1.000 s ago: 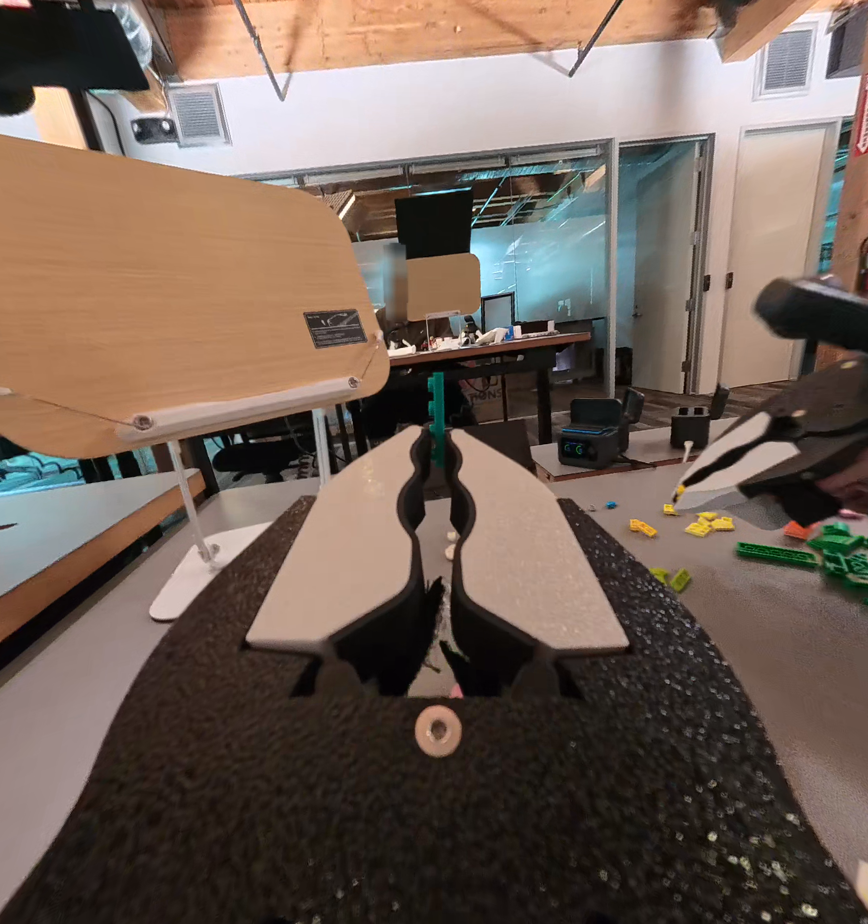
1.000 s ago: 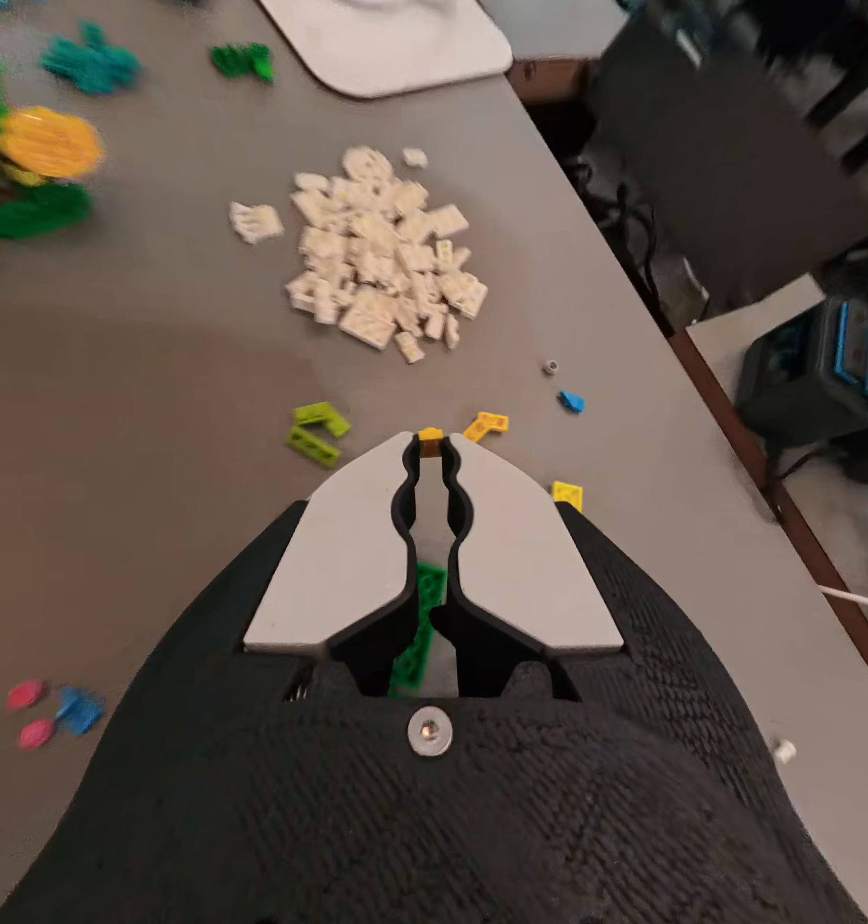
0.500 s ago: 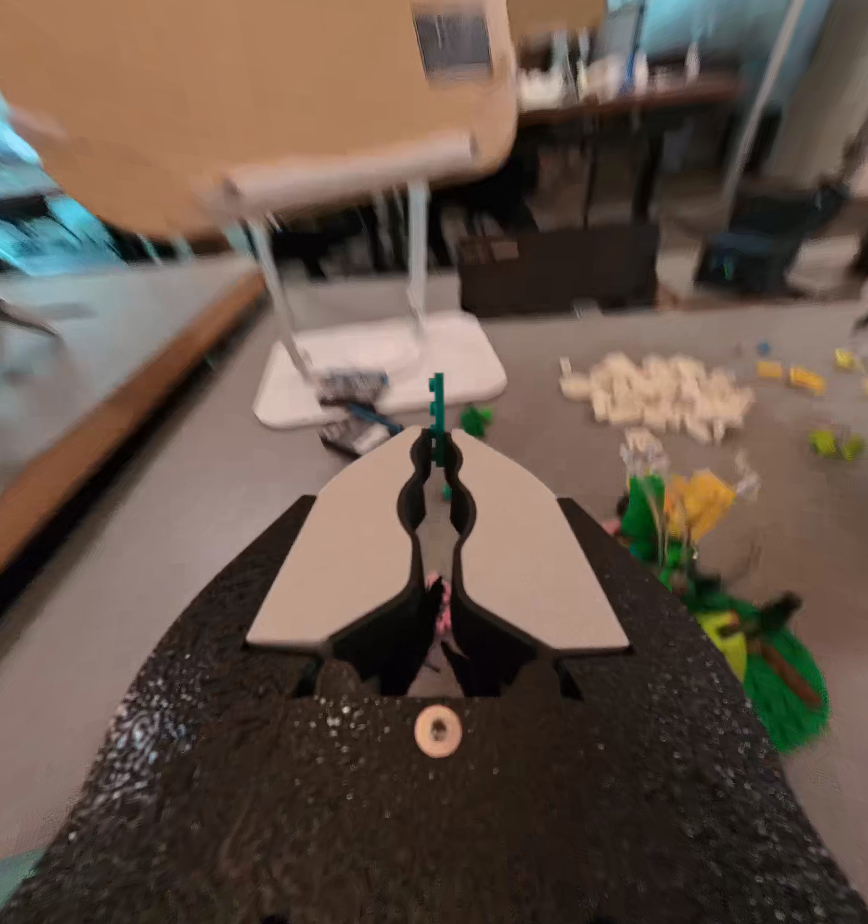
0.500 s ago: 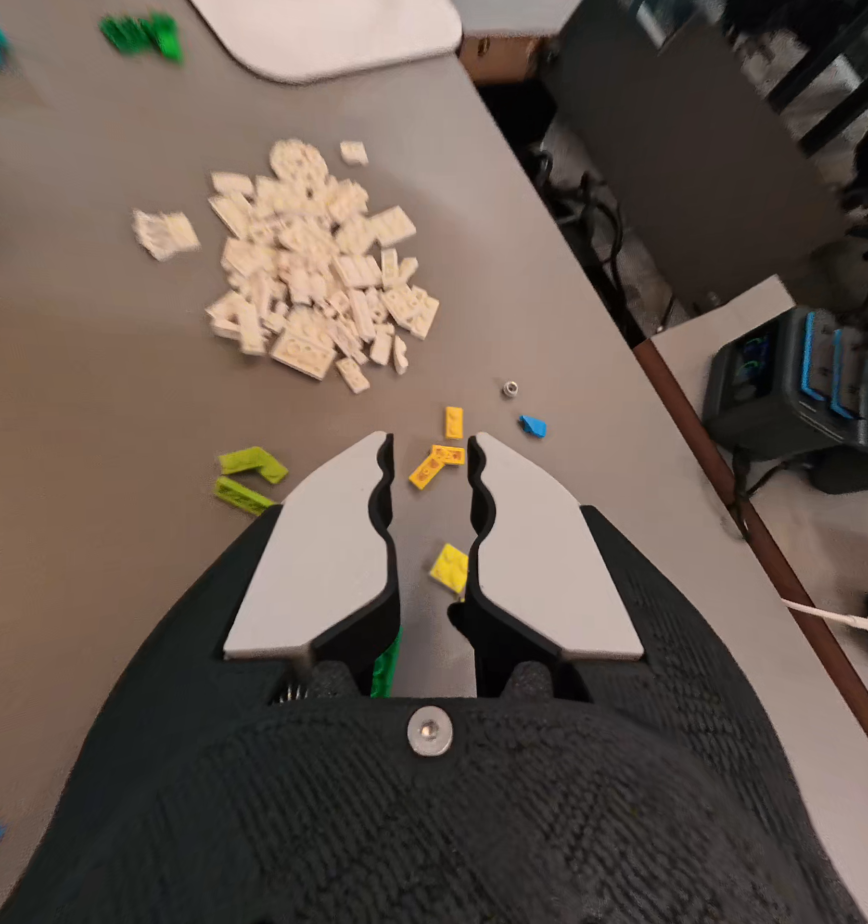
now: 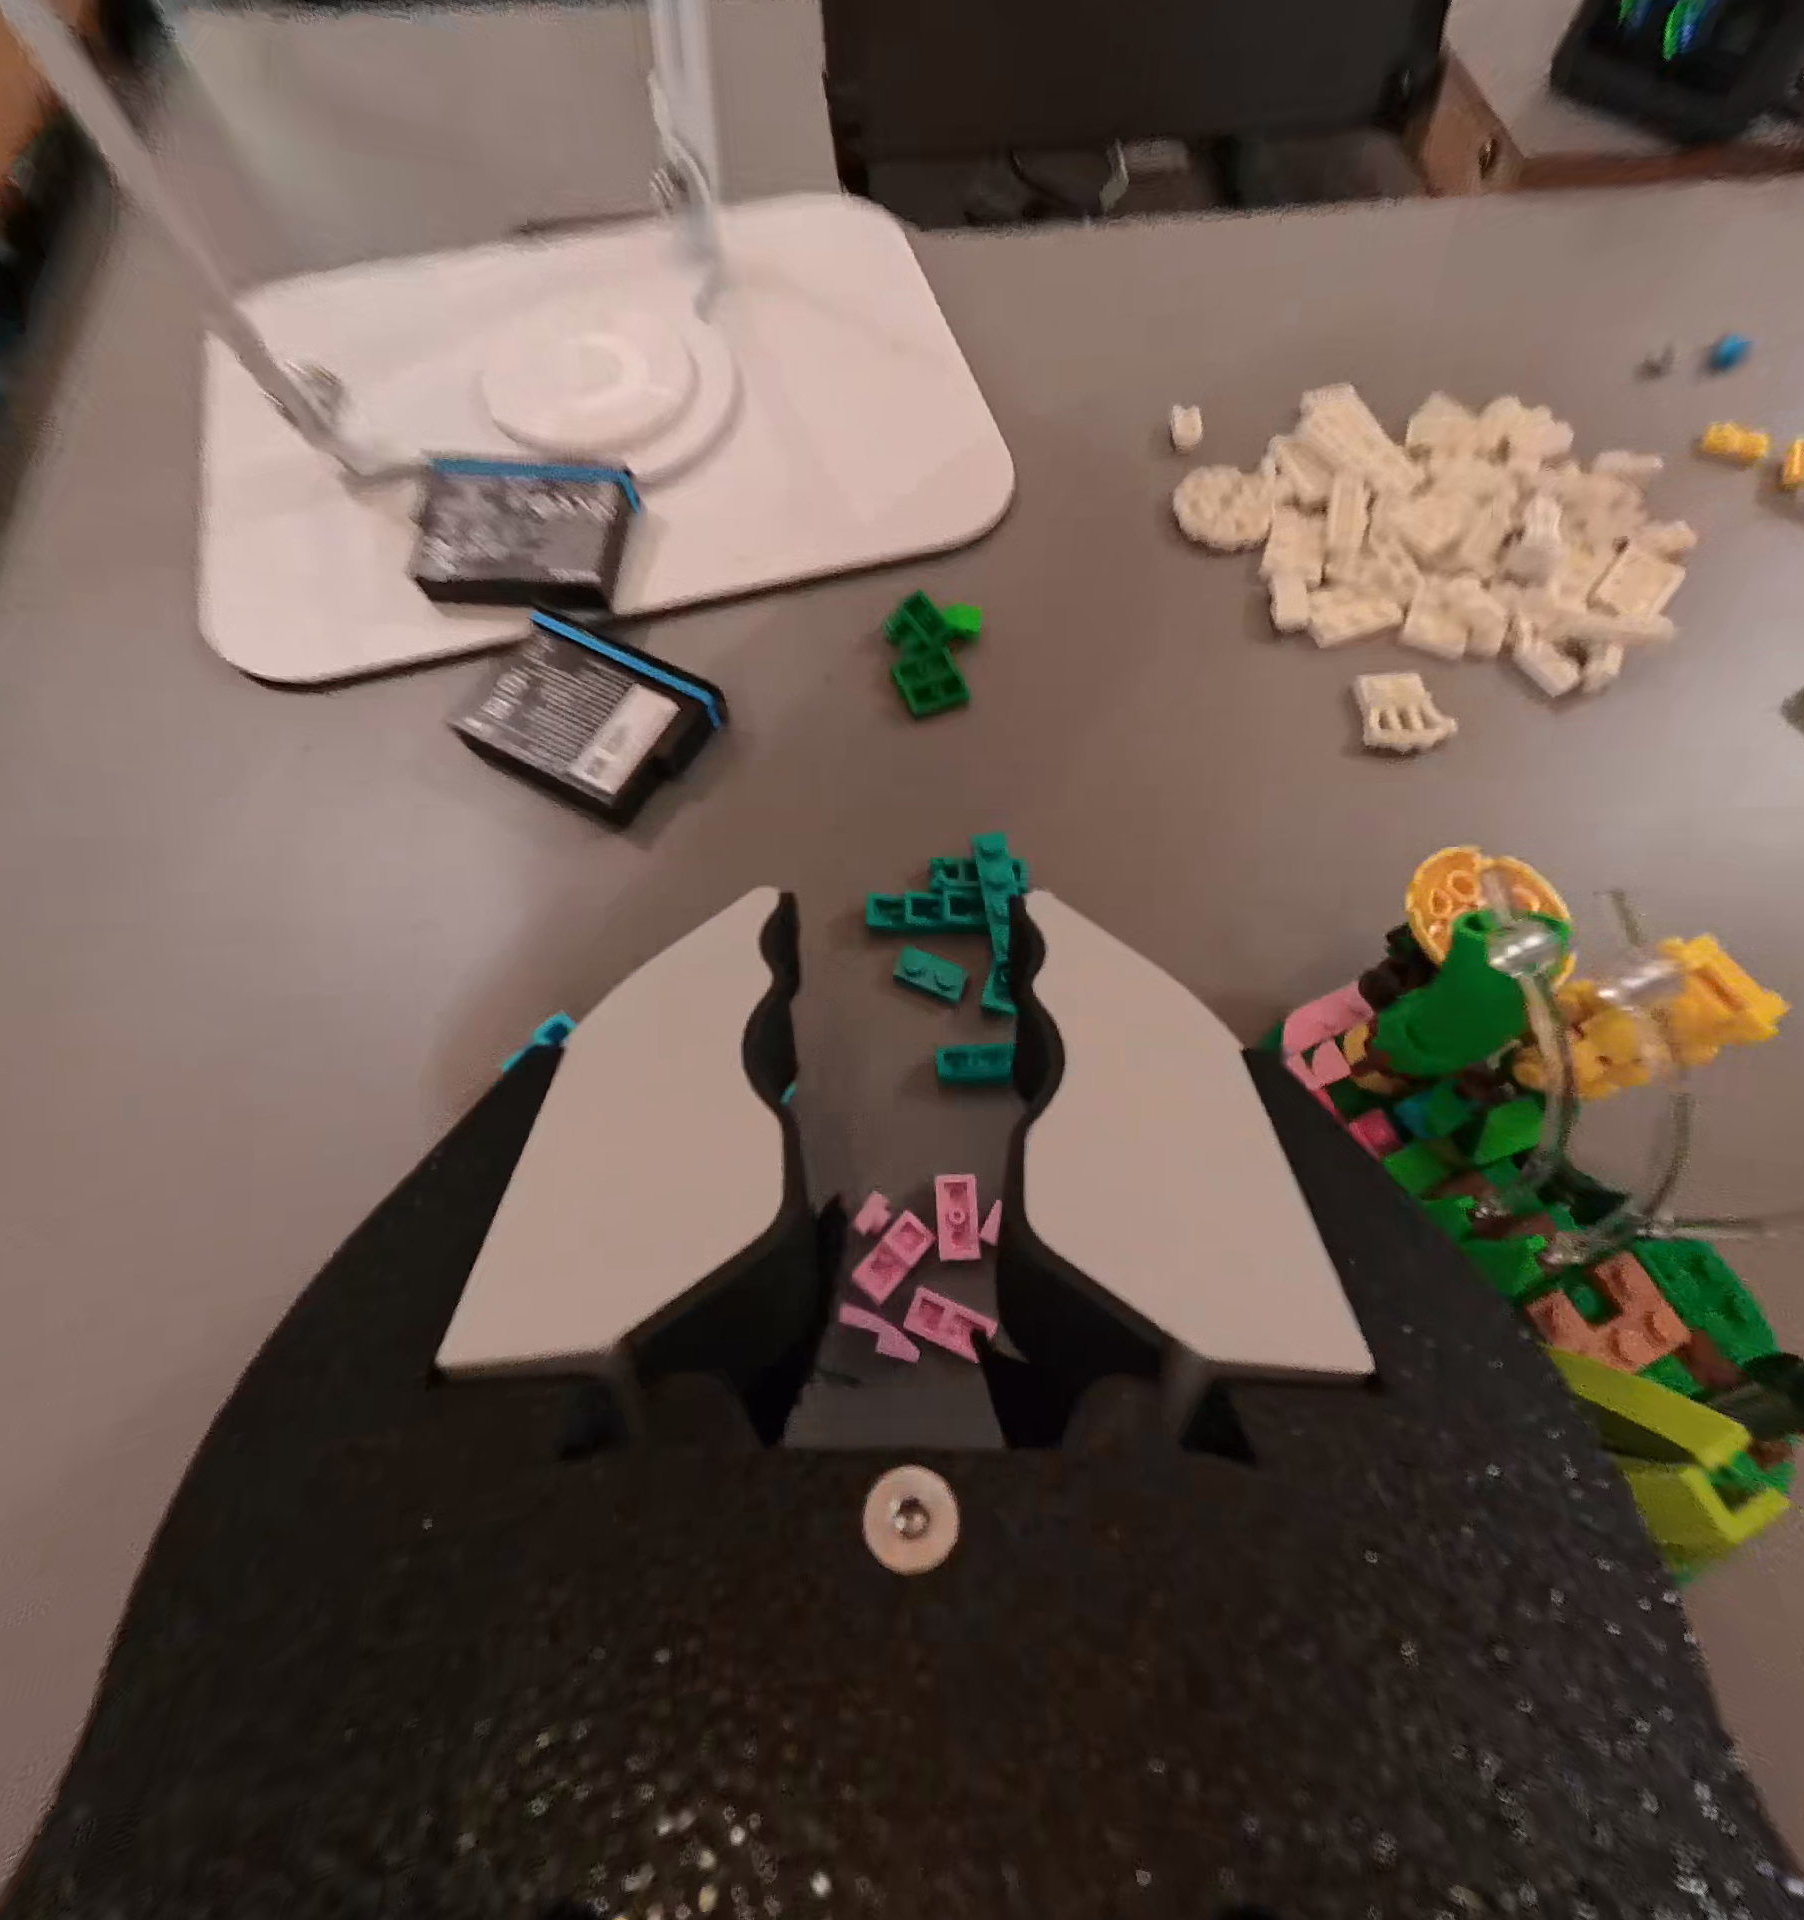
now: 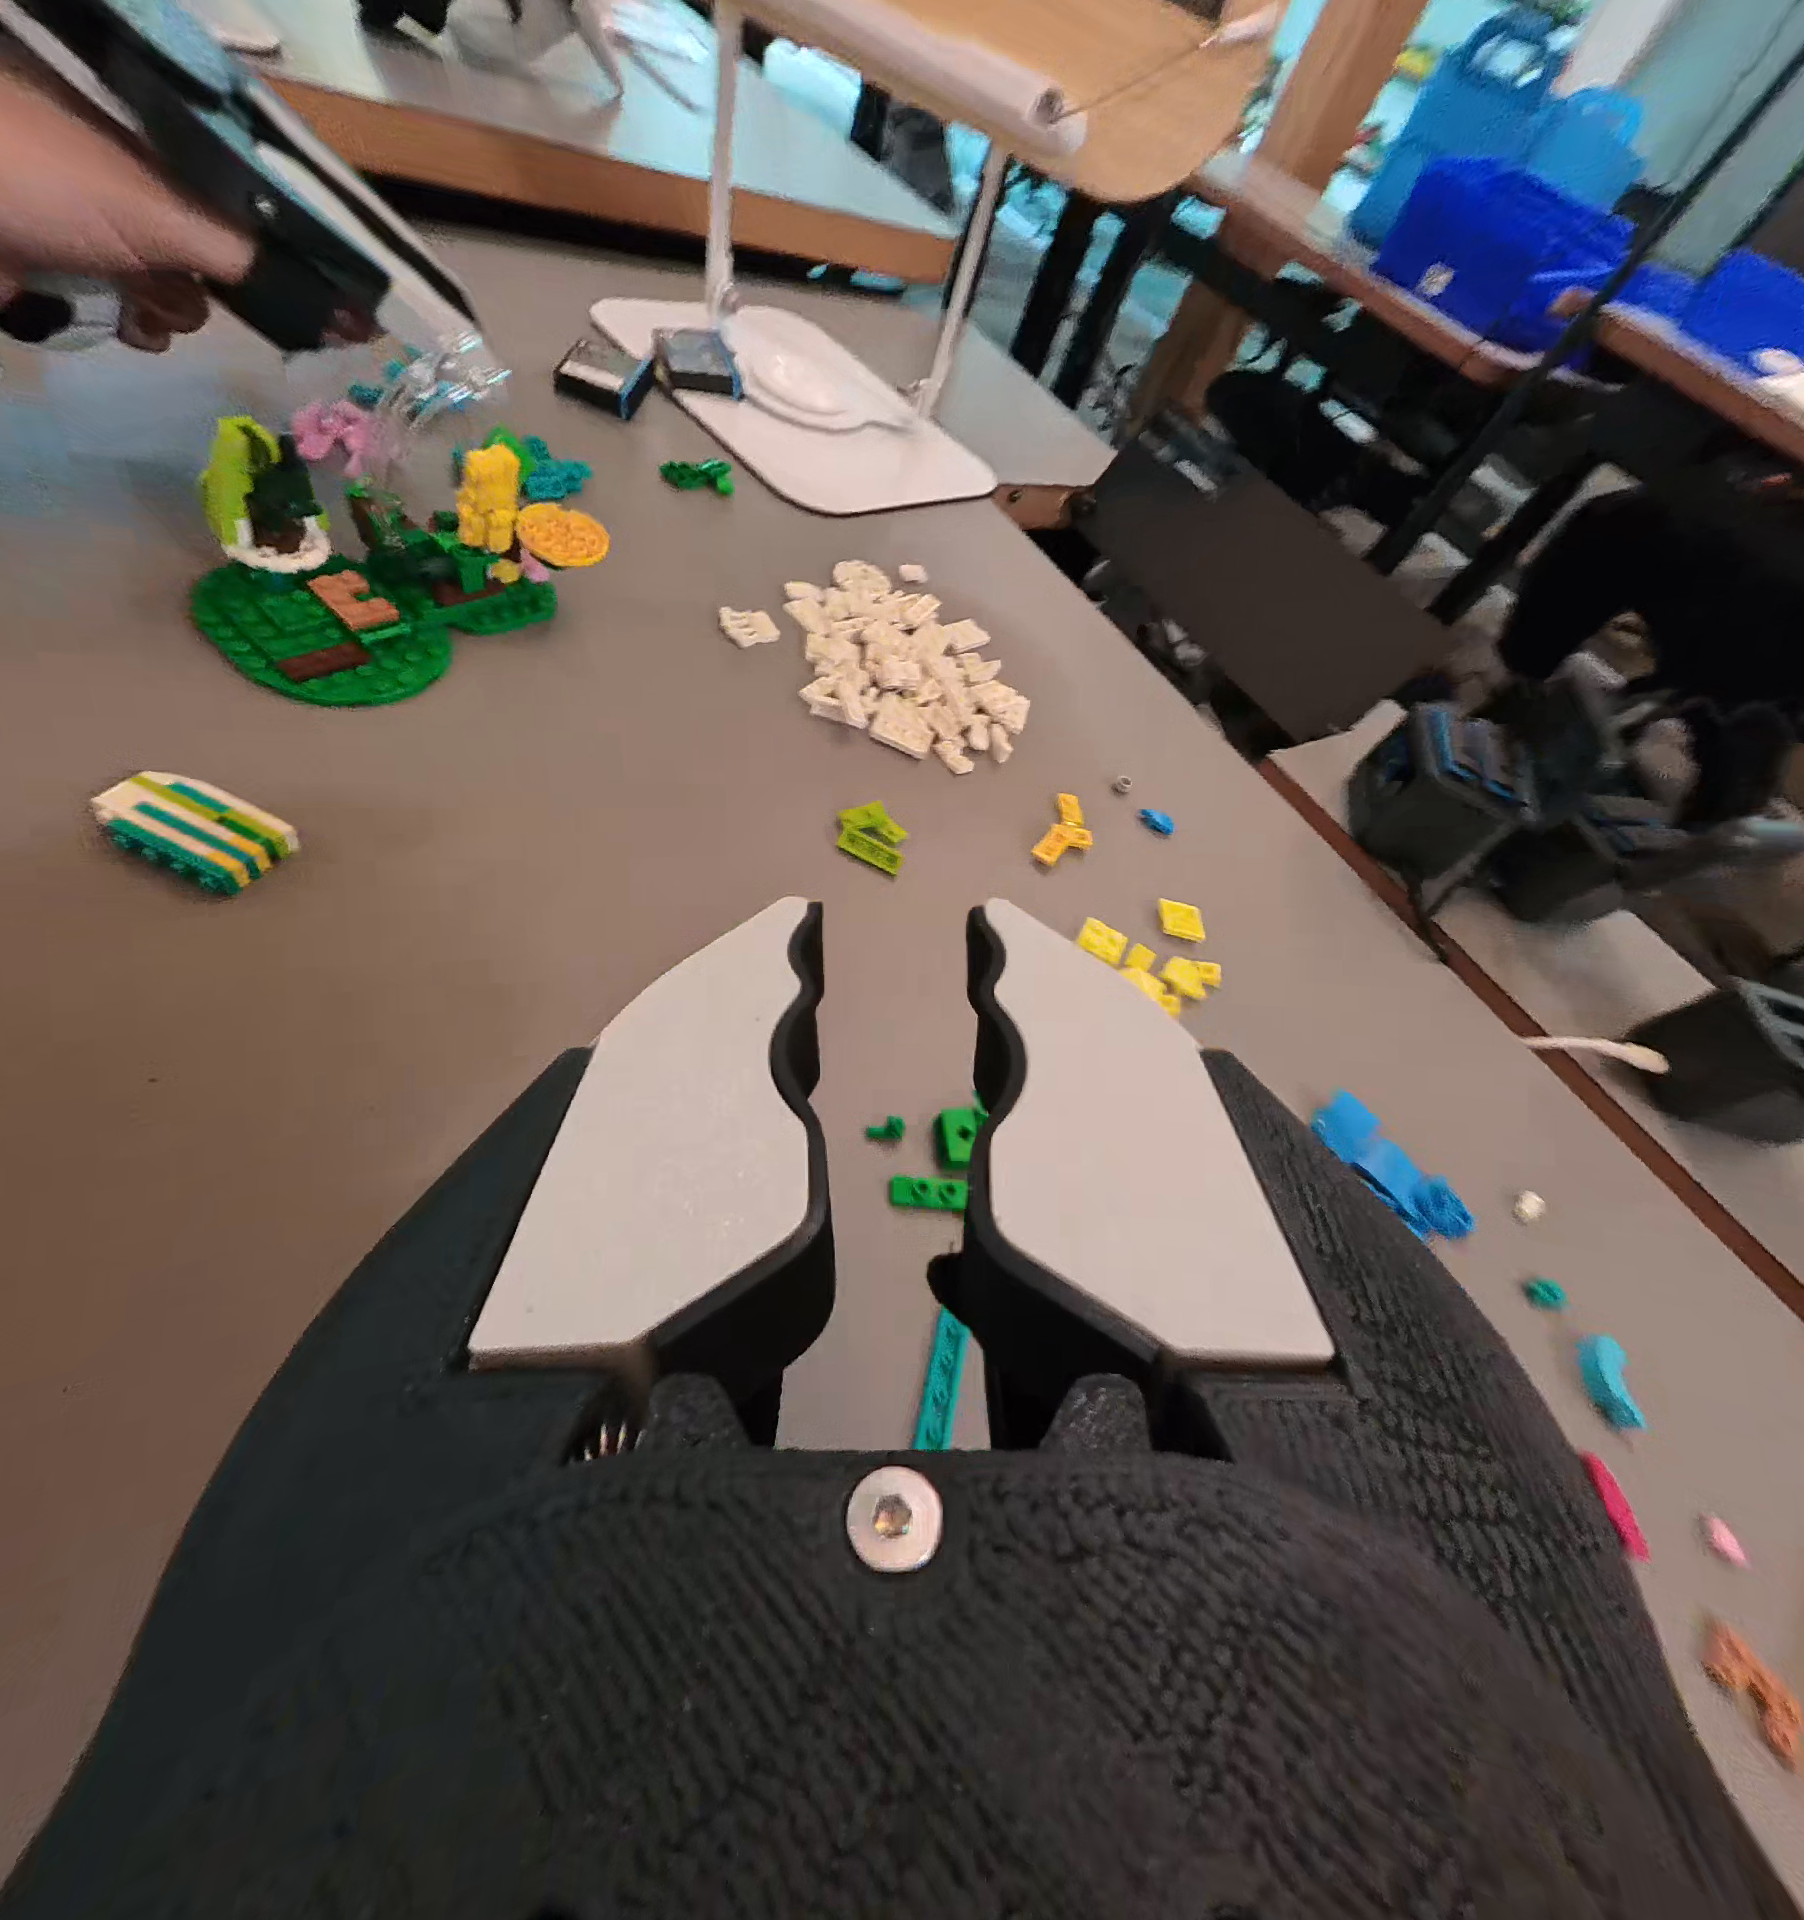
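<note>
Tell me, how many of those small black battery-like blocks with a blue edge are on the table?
2. One black block lies on the white lamp base; the other black block lies on the grey table just beside it.

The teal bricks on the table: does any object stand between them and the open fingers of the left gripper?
Nothing visible does. The left gripper is open right above the teal bricks; one long teal piece lies against its right finger.

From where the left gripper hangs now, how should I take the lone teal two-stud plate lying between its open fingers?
Come straight down on the teal two-stud plate with the left gripper and pinch its two long edges. It lies flat and slightly skewed, clear of the teal pile, so rotate slightly first, probably.
</note>
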Available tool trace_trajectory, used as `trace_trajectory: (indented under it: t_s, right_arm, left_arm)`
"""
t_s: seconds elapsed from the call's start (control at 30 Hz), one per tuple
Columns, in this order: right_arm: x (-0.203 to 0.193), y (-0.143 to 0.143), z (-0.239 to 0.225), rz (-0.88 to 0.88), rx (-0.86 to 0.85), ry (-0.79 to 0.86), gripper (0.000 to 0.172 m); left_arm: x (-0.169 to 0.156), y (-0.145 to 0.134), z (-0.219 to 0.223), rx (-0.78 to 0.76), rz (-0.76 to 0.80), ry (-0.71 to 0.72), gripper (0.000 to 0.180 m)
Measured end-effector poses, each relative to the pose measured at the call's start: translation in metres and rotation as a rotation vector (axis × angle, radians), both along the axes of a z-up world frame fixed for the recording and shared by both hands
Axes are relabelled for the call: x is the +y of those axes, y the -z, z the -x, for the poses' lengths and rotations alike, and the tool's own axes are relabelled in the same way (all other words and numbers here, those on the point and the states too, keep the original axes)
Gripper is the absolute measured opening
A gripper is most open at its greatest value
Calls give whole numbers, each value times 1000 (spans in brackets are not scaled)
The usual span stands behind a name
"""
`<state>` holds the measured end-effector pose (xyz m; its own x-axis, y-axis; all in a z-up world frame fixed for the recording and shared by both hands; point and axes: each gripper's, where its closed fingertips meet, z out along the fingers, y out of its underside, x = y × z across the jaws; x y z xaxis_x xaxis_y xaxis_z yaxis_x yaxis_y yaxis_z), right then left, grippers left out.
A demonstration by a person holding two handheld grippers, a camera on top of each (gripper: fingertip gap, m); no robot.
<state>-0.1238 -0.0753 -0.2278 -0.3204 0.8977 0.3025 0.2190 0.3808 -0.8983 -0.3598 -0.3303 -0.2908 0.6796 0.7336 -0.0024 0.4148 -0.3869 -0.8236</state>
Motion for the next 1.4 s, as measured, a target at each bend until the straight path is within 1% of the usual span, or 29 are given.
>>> trace_trajectory:
  t_s: [0.03,0.1,0.17,0.2,0.23,0.27,0.3,0.37,0.43,0.5,0.57,0.67,0.73,0.8,0.83,0.9,1.0,1.07,1.13,1.2,1.4]
  right_arm:
    - [7,-4,-7,0,35,33,25]
    - [22,-10,-20,39,100,84,25]
    - [28,-12,-33,138,132,57,25]
    - [26,-10,-39,195,122,8,25]
    - [21,-4,-45,240,87,-49,24]
    - [17,4,-49,264,46,-92,24]
    - [14,11,-52,258,21,-113,24]
    - [8,26,-56,187,-16,-145,23]
    - [1,39,-59,104,-49,-174,23]
    - [-3,43,-58,42,-24,-173,23]
    - [-3,34,-52,-7,73,-124,22]
    - [5,8,-45,-59,286,33,14]
    - [12,-7,-44,-123,409,143,12]
    - [16,-15,-45,-207,478,205,12]
    - [16,-16,-46,-235,486,217,12]
    - [19,-17,-46,-245,487,233,11]
    - [23,-22,-48,-209,504,247,10]
    - [27,-24,-49,-188,512,267,10]
    - [30,-26,-50,-165,520,278,9]
    - [32,-27,-50,-135,523,283,9]
    - [39,-25,-49,-4,498,295,9]
  left_arm:
    - [-4,-13,-1,64,-34,-28,41]
    - [-10,-52,-12,233,-133,-76,44]
    - [-7,-96,-43,421,-256,-66,42]
    - [2,-117,-69,516,-339,-6,38]
    - [14,-137,-101,592,-453,85,29]
    - [25,-152,-134,624,-567,181,24]
    - [37,-156,-159,610,-634,243,26]
    - [62,-149,-202,610,-679,339,26]
    - [86,-131,-234,661,-660,391,20]
    - [107,-112,-259,698,-631,431,16]
    - [121,-105,-279,695,-643,485,9]
    - [130,-102,-295,600,-732,569,7]
    - [125,-97,-283,565,-727,525,4]
    - [105,-102,-261,616,-736,396,0]
    - [93,-107,-252,654,-750,340,0]
    - [73,-116,-238,737,-746,276,0]
    - [55,-118,-223,829,-674,222,0]
    - [48,-120,-218,868,-657,207,0]
    - [45,-120,-215,866,-670,194,0]
    - [46,-119,-214,848,-685,191,0]
    - [50,-119,-221,899,-646,213,0]
